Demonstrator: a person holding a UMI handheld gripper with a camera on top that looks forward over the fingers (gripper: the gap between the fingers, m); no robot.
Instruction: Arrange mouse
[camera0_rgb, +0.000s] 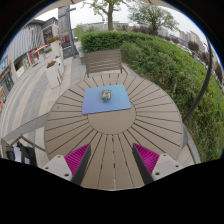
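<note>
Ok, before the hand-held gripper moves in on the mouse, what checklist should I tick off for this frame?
1. Mouse in view: ok, it lies on the blue mouse pad.
2. Mouse pad flat on the round wooden table: ok.
3. Hand-held gripper open and holding nothing: ok.
4. Path from the fingers to the mouse free of other things: ok.
5. Mouse within grasp: not ok, it sits well beyond the fingers.
6. Which way the mouse points: cannot tell.
</note>
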